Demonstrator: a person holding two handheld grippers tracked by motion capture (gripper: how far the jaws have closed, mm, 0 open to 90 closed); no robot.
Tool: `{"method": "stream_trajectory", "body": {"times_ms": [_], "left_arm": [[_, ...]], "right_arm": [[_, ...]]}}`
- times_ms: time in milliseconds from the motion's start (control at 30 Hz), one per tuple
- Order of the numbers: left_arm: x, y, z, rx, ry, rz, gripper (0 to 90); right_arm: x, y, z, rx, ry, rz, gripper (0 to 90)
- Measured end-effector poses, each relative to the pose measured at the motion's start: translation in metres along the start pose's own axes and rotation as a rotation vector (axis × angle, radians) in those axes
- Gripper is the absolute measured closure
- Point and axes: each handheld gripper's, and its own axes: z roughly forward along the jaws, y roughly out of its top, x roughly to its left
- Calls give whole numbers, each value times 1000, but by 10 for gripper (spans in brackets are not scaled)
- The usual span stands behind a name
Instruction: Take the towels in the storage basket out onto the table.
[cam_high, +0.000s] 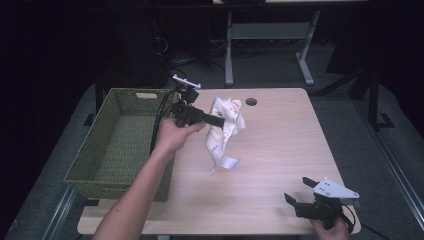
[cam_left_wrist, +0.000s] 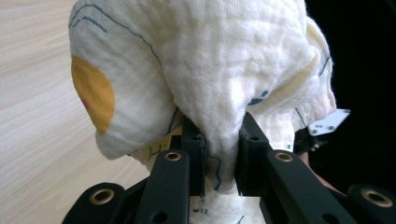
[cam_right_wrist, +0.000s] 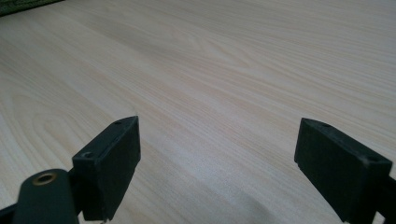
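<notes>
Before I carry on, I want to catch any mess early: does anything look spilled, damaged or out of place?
Nothing stands out. The left gripper is shut on a bunched cream cloth held above the table, its tail hanging. The green basket sits square at the table's left edge, and the right gripper is open.

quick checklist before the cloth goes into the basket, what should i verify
1. Grip: the left gripper has its jaws shut on the cloth, with fabric bunched between the pads in the left gripper view. ok
2. Cloth off the table: most of it hangs in the air, but the lowest corner sits close to the tabletop, and whether it touches cannot be told. cannot tell
3. Basket ready: it sits at the table's left edge and its inside looks empty. ok
4. Path to the basket: nothing lies between the cloth and the basket rim. ok
5. Right gripper: jaws open, holding nothing, at the near right corner, away from the cloth. ok
</notes>
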Motion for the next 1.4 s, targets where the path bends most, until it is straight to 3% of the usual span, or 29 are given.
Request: {"method": "stream_trajectory", "body": {"times_ms": [367, 533, 1100, 1400], "left_arm": [[4, 3, 38, 7, 68, -3, 760], [-1, 2, 58, 24, 94, 30, 760], [-4, -7, 111, 91, 276, 115, 750], [-1, -14, 130, 124, 374, 148, 748]], "right_arm": [[0, 0, -1, -2, -1, -4, 140], [0, 0, 0, 0, 1, -3, 140], [0, 1, 0, -3, -4, -9, 139], [0, 1, -1, -4, -3, -6, 139]]}}
